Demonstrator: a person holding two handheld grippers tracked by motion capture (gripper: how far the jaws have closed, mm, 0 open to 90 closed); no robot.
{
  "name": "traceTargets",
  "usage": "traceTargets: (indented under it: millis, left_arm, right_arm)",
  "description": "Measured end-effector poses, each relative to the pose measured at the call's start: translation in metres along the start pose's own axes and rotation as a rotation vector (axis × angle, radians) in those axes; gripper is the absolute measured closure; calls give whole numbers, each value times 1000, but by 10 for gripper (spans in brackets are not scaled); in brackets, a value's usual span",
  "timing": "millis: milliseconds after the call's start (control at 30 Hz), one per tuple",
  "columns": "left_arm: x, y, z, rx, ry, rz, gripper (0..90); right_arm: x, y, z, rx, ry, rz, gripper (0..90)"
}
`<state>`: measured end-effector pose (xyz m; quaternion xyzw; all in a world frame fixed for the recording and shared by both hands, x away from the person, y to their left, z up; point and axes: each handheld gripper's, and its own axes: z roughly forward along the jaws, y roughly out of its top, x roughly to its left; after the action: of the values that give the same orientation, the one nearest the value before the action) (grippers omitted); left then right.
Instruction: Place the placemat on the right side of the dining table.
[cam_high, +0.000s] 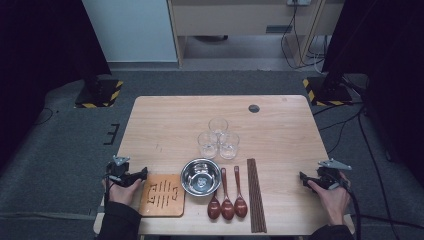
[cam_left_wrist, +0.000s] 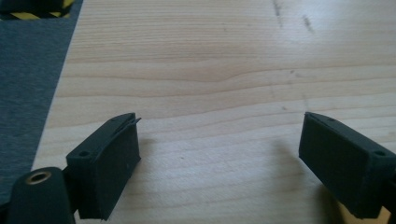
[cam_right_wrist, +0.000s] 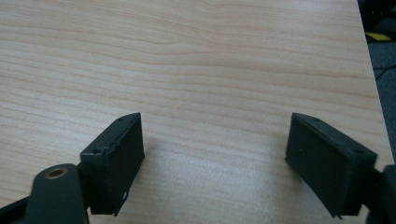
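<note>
Board (cam_high: 162, 195) — the thing nearest the left gripper (cam_high: 141, 174) — lies flat at the table's (cam_high: 165, 120) near-left corner, about 7 o'clock from the table centre, with dark marks on its top. Left gripper sits at 9 o'clock of the board, just beside its far-left corner, not touching; jaws apart, nothing between them. In the left gripper view its two black pads (cam_left_wrist: 110, 163) stand wide over bare wood.

Right gripper (cam_high: 303, 176) hovers near the table's right edge, at 3 o'clock of the chopsticks (cam_high: 256, 195) and well apart from them; jaws apart and empty — the right gripper view shows bare wood between them (cam_right_wrist: 212, 163).

Bowl (cam_high: 200, 176) sits just beside the board at its 2 o'clock. Three spoons (cam_high: 227, 197) lie between bowl and chopsticks, heads toward the near edge. Three glasses (cam_high: 218, 137) cluster at 12 o'clock of the bowl.
</note>
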<state>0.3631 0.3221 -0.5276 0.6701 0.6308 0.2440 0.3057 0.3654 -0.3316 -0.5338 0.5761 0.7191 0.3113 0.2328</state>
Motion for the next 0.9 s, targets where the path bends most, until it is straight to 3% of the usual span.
traceTargets:
  millis: [67,400,600,700,900]
  left_arm:
    - [-1,0,-3,-10,-6,0,135]
    - [-20,-2,-29,-65,-80,39,153]
    - [-30,-5,-37,-69,-98,73,155]
    - [-33,-8,-42,-75,-85,102,154]
    - [-36,-14,-47,-67,-103,107,153]
  right_arm:
    - [2,1,-2,0,21,22,215]
    - [10,8,-15,-43,21,5,243]
    - [15,11,-22,-72,24,-1,247]
    - [17,13,-23,-76,29,-8,247]
    - [23,17,-27,-100,42,-19,257]
